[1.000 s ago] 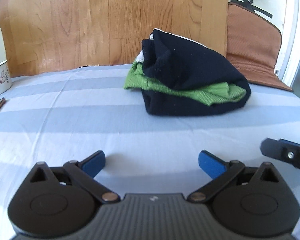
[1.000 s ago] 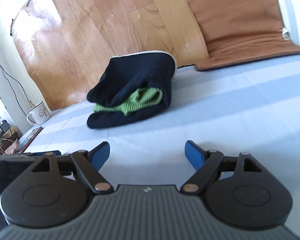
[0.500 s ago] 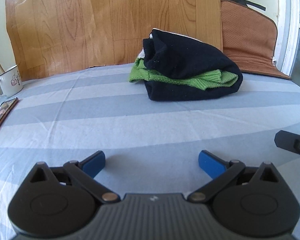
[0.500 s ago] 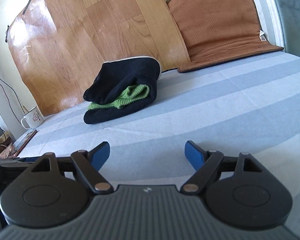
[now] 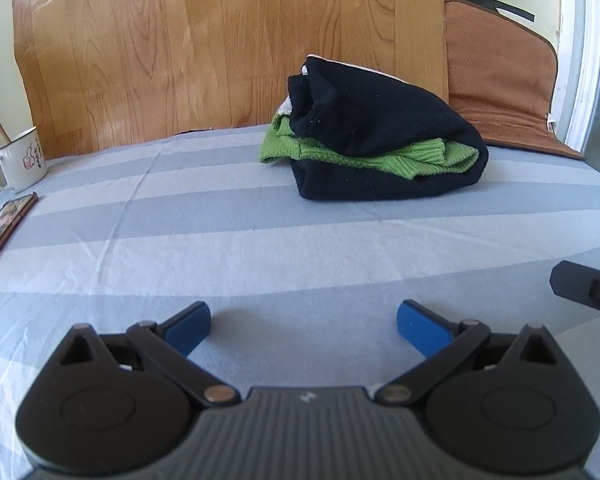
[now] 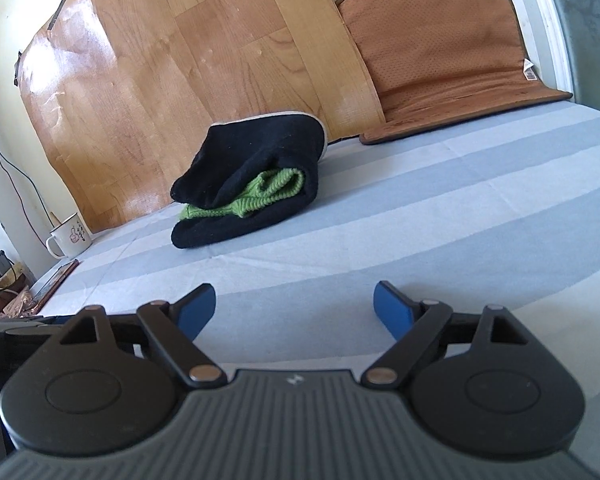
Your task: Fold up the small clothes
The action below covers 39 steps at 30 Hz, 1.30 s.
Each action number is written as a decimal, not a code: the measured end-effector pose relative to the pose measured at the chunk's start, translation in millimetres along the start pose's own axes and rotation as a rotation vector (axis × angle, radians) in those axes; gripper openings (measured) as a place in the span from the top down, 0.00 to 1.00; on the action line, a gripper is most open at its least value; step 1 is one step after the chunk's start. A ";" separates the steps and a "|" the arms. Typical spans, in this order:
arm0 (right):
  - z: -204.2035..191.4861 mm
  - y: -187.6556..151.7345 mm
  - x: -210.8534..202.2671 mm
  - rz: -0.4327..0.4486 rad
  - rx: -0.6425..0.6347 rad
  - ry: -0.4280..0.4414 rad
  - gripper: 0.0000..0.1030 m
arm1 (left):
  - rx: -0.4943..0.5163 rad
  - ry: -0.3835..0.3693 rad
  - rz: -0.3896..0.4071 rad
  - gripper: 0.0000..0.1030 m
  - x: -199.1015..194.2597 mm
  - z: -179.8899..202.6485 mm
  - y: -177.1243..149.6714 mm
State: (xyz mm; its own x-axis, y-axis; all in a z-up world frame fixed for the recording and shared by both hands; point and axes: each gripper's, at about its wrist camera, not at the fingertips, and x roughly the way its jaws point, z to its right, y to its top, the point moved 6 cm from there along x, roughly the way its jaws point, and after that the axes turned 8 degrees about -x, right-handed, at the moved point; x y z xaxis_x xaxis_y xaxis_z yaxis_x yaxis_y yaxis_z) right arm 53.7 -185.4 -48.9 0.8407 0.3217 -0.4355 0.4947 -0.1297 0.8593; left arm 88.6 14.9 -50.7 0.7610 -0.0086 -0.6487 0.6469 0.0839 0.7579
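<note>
Both hand-held grippers, left and right, hang wide apart and empty at the bottom of the frame, the right one's jaws just widened, above a blue-and-white striped sheet. At centre sits the folded dark garment with green knit inside. Behind: wood-grain panel, brown mat; far left, an enamel mug.

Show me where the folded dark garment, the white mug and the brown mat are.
folded dark garment [image 5: 384,120]: left wrist view, its upper dark layer.
white mug [image 5: 20,162]: left wrist view, its side wall.
brown mat [image 6: 440,52]: right wrist view, its upright part.
</note>
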 end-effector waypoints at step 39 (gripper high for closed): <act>-4.5 1.9 0.3 -0.003 0.023 0.073 0.00 | -0.004 0.008 0.009 0.00 -2.4 3.6 -2.3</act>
State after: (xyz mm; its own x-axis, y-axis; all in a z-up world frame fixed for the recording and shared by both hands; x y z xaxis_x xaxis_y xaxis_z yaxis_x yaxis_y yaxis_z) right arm 54.0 -181.3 -46.2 0.8214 0.3896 -0.4167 0.5028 -0.1497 0.8513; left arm 85.5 11.1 -50.7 0.7661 0.0003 -0.6427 0.6402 0.0880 0.7631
